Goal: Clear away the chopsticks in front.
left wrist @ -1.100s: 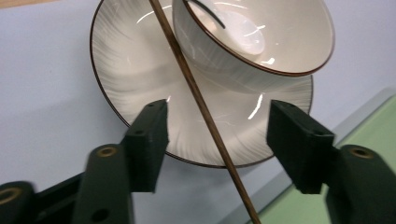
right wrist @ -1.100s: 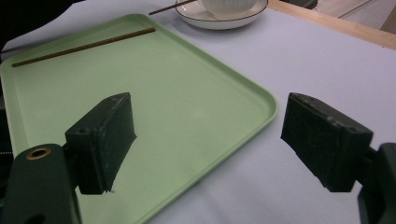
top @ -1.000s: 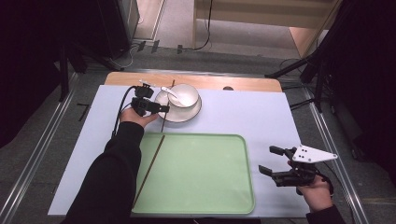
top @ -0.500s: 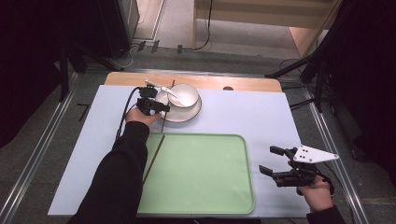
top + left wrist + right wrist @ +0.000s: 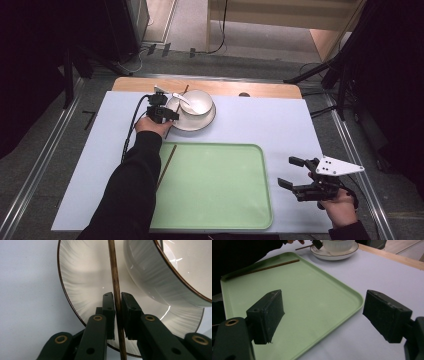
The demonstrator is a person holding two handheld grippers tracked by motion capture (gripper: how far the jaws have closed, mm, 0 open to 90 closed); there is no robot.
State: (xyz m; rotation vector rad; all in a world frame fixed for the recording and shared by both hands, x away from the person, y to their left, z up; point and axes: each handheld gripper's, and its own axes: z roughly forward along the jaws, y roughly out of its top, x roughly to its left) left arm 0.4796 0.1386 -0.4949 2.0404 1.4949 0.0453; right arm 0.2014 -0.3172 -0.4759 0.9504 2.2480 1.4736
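My left gripper [image 5: 167, 116] has just been closing its fingers [image 5: 109, 307], and now they pinch a chopstick [image 5: 115, 285] between them. The chopstick is thin, round and dark brown, a bit shiny, with little light specks along it. It runs straight up between my two black pads and lies across the plate [image 5: 82, 285], close beside the bowl [image 5: 170, 272]. From the high view I see its far tip poke out past the plate's back edge, near the wooden strip [image 5: 270, 89] at the far end of the tabletop [image 5: 280, 120].

The plate is white with a thin brown line around its rim. The bowl stands on it — white too, with fine ribs on its side and the same brown line on top. A white spoon [image 5: 181, 98] leans in the bowl.

A second chopstick [image 5: 166, 166] lies slanted on the left edge of the green tray [image 5: 220, 190], partly under my left sleeve. It looks the same — long, thin and brown.

My right gripper [image 5: 292, 179] sits off to the right of the tray, low over the tabletop, well apart from the plate. Its fingers [image 5: 268, 315] stand wide, with nothing between them. Looking along them I see the tray's rounded corner and the plain pale tabletop.
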